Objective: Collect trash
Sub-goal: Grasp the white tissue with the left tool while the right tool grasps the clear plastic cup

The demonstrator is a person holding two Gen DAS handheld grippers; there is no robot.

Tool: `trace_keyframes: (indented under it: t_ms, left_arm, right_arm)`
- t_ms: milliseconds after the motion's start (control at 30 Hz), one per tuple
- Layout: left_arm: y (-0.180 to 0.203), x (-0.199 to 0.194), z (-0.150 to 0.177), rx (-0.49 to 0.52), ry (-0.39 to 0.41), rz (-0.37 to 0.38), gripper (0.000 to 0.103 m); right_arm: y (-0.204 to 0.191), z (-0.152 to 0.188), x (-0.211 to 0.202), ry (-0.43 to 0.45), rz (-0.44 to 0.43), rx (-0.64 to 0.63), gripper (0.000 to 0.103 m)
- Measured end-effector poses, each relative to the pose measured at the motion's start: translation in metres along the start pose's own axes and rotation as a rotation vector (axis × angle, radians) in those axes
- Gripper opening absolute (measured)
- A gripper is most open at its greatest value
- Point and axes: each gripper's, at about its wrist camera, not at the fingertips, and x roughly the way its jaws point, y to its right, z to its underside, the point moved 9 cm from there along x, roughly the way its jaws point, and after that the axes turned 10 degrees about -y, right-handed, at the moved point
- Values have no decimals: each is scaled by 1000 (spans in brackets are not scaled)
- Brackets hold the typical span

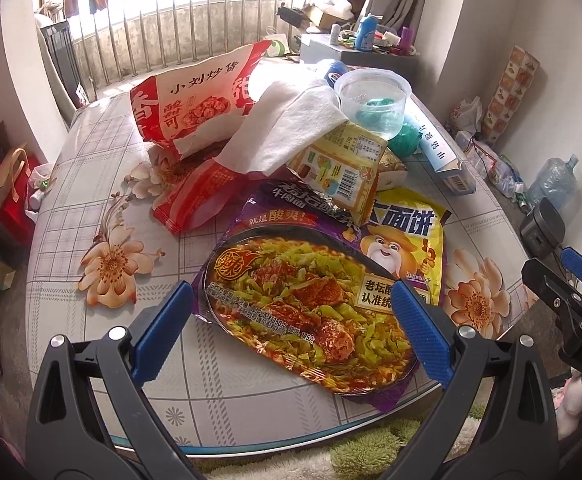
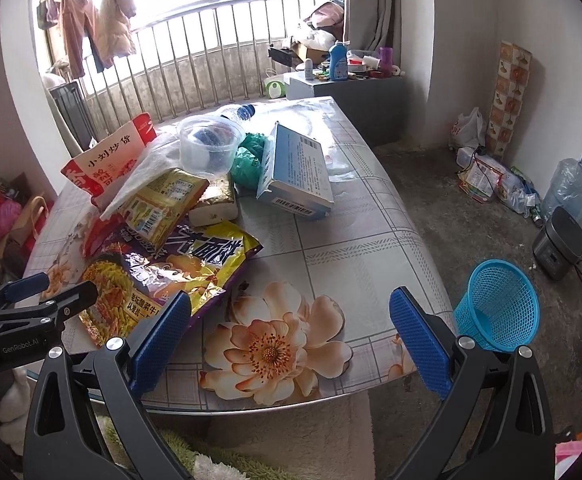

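Looks like we're right at the start of picking: the left tool [image 1: 291,328] hangs spread wide with the purple noodle wrapper [image 1: 307,304] lying flat on the worktop [image 2: 355,248] right between and under its fingers, nothing pinched yet. The right tool [image 2: 291,336] is spread too, over bare worktop, blue mesh bin [image 2: 499,304] on the floor just off its right finger. Next I'd guess: drop, pinch the wrapper's edge, carry to bin.
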Motion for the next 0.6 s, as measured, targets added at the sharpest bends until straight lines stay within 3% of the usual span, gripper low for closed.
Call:
trace_keyframes:
  t_ms: [133, 367, 600]
  left_arm:
    - [-13, 9, -4, -38, 14, 69, 94]
    - [-24, 10, -26, -49, 80, 106, 90]
    - [-18, 1, -64, 56, 198, 95, 68]
  right_arm:
    - [-16, -1, 24, -89, -162, 66, 90]
    - [-33, -16, 40, -136, -254, 84, 76]
    - [-49, -48, 44, -106, -344, 77, 68]
